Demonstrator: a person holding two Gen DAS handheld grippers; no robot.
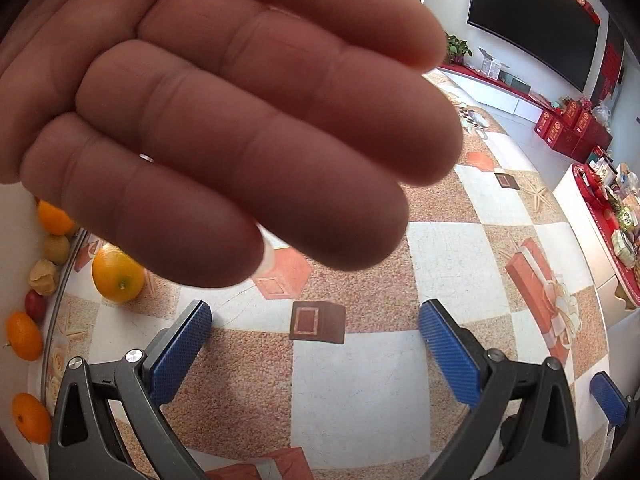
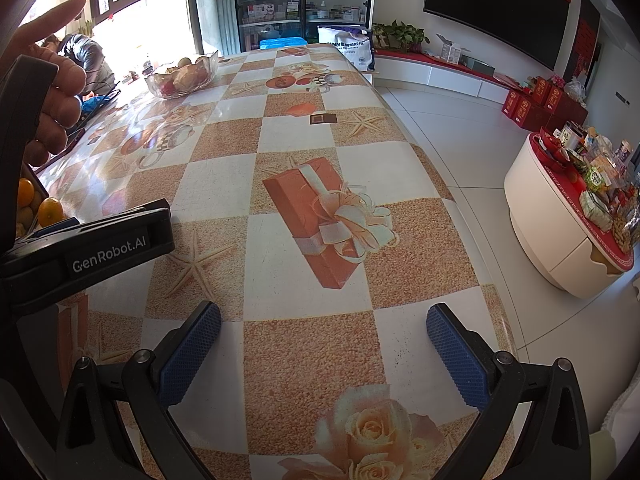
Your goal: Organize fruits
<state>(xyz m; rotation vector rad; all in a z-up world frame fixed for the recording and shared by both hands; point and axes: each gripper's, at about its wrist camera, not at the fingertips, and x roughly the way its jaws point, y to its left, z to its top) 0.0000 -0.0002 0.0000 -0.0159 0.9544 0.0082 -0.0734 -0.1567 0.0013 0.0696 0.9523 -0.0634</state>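
In the left wrist view a bare hand (image 1: 224, 120) covers most of the upper frame, close to the lens. Below it my left gripper (image 1: 316, 316) is open and empty over the patterned tablecloth (image 1: 360, 392). An orange (image 1: 118, 274) lies on the table at the left. More fruits line the left edge: oranges (image 1: 24, 336), a brownish fruit (image 1: 56, 249), a red fruit (image 1: 35, 305). My right gripper (image 2: 324, 320) is open and empty above the table. The left gripper's body (image 2: 108, 254) shows at its left, with oranges (image 2: 50, 211) behind.
A glass bowl of fruit (image 2: 182, 75) stands at the table's far left end. The table's right edge (image 2: 452, 184) drops to a white tiled floor. A round white stand (image 2: 560, 236) with packaged goods is on the right. A seated person (image 2: 86, 56) is far left.
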